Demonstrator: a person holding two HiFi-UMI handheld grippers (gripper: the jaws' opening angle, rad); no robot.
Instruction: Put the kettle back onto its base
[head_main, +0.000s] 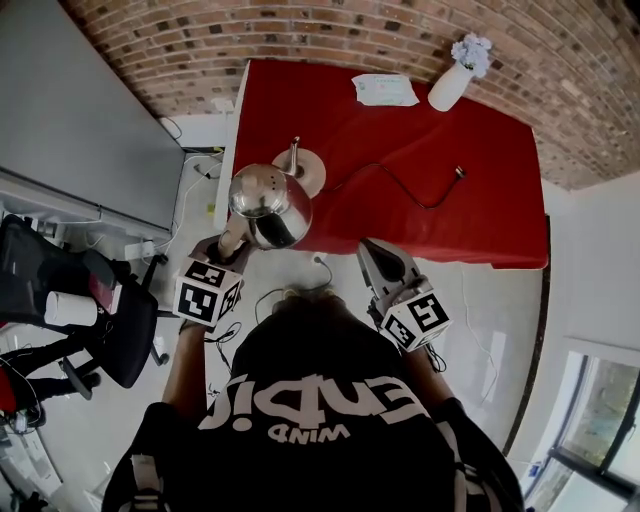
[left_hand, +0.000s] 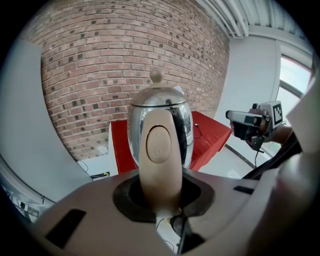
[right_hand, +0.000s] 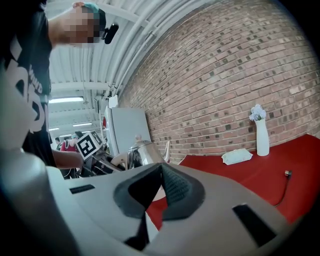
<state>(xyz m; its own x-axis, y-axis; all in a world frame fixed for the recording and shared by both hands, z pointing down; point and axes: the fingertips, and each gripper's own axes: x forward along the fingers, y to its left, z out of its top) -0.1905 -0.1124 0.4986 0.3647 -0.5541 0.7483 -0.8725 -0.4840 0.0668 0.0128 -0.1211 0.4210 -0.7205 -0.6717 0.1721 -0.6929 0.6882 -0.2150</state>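
A shiny steel kettle (head_main: 270, 205) with a beige handle (left_hand: 159, 150) hangs in the air just off the near left edge of the red table (head_main: 480, 200). My left gripper (head_main: 232, 238) is shut on that handle, and the kettle stands upright in front of it in the left gripper view. The round beige base (head_main: 306, 170) sits on the table just beyond the kettle, and its black cord runs right to a plug (head_main: 460, 172). My right gripper (head_main: 372, 248) floats to the right of the kettle, jaws shut with nothing in them (right_hand: 161, 170). The kettle (right_hand: 142, 152) shows to its left.
A white vase with flowers (head_main: 455, 80) and a flat white packet (head_main: 385, 90) stand at the table's far side near the brick wall. A grey cabinet (head_main: 80, 130) and a black office chair (head_main: 100, 310) are on the left. Cables lie on the floor (head_main: 300, 280).
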